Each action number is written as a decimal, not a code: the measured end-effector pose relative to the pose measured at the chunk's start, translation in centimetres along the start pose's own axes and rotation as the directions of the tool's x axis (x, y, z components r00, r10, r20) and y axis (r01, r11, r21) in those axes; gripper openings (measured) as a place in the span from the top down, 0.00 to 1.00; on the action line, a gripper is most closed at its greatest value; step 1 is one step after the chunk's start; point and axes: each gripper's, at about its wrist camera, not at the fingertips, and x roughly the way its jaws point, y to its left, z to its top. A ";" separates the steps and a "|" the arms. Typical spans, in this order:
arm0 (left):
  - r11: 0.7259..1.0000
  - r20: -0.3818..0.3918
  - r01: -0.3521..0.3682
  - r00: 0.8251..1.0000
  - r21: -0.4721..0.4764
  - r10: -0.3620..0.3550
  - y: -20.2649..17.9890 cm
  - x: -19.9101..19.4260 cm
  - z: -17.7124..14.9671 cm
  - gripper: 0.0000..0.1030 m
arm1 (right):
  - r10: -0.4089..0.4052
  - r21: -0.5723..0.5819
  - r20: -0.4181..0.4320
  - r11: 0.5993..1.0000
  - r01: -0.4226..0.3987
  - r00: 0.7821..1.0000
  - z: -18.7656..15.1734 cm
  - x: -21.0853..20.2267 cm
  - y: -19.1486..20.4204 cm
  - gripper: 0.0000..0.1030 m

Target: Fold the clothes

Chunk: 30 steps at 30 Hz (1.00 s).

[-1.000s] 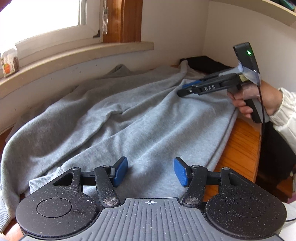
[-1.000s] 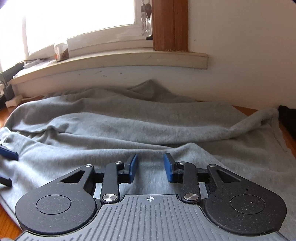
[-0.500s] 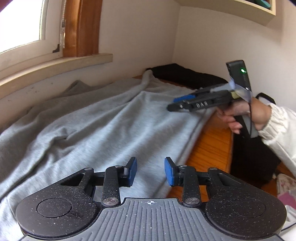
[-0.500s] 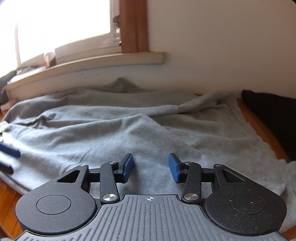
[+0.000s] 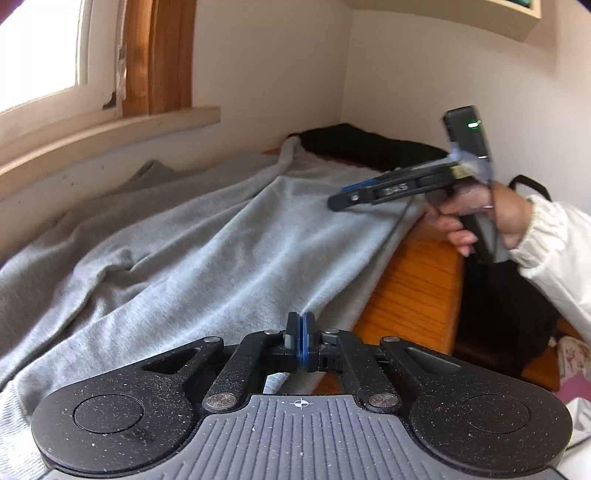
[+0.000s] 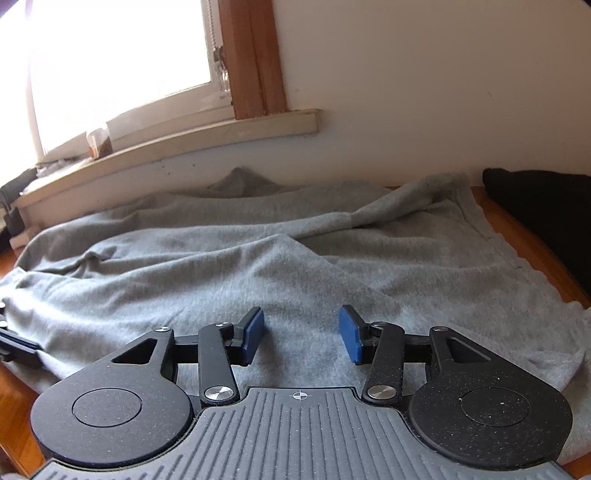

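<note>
A grey sweatshirt [image 5: 221,258] [image 6: 295,258] lies spread and rumpled over a wooden table [image 5: 417,288]. My left gripper [image 5: 301,325] is shut at the garment's near edge, where a crease in the cloth runs up into the blue pads. My right gripper [image 6: 301,332] hovers over the garment's right half. Its jaws are opening, and the cloth lies below them, not pinched. In the left wrist view the right gripper [image 5: 338,201] shows from the side, held by a hand [image 5: 480,214] in a white sleeve. In the right wrist view, part of the left gripper [image 6: 14,345] shows at the left edge.
A black cloth [image 5: 369,147] [image 6: 546,206] lies at the table's far right corner against the wall. A window sill [image 6: 184,144] with a small jar [image 6: 99,142] runs along the back. A shelf [image 5: 480,18] hangs high on the right wall.
My left gripper's jaws closed fully at the garment's near edge and the view swung right. My right gripper's jaws widened and it shifted right over the cloth.
</note>
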 end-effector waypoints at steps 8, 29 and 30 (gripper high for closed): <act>0.998 0.002 -0.040 0.999 -0.037 0.040 0.8 -2.9 -0.6 0.80 | 0.004 0.007 0.004 1.000 -0.004 1.000 0.0 -0.1 -0.3 0.55; 0.986 0.075 -0.161 0.984 -0.032 0.163 11.4 4.5 6.0 0.24 | -0.260 -0.003 0.058 0.966 0.260 0.964 -1.6 -3.4 -7.3 0.52; 0.988 0.058 -0.148 0.987 -0.032 0.150 11.4 5.1 5.8 0.24 | -0.255 -0.004 0.061 0.967 0.256 0.965 -1.7 -3.3 -7.4 0.52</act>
